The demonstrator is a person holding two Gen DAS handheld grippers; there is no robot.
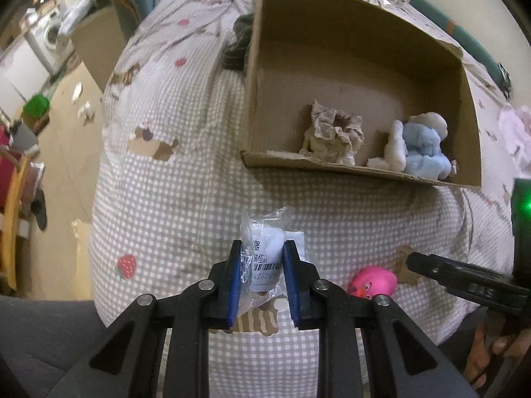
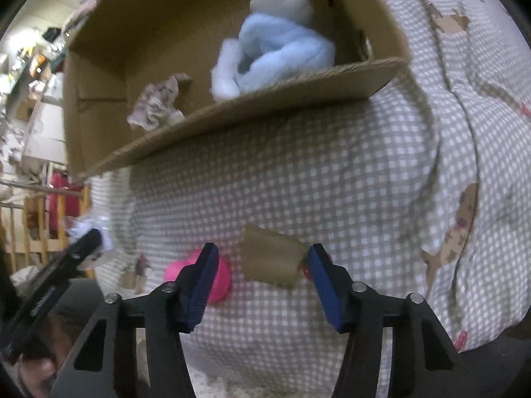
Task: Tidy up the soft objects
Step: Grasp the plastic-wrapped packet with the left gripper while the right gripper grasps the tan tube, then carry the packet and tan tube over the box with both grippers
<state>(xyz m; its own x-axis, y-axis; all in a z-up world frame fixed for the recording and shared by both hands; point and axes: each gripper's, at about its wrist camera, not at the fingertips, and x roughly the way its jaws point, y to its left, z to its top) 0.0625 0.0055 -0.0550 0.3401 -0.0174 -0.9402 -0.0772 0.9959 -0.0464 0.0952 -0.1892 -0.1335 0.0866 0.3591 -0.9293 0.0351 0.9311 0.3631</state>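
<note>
Two tools were mine: the left tool (image 1: 260, 258) pinched a plastic packet (image 1: 265, 248) above the bed (image 1: 186, 179), with the box (image 1: 332, 165) straight ahead across bare quilt. My right tool (image 2: 262, 265) stood half-wide, empty; the pink toy (image 2: 219, 278) lay behind its left finger.
</note>
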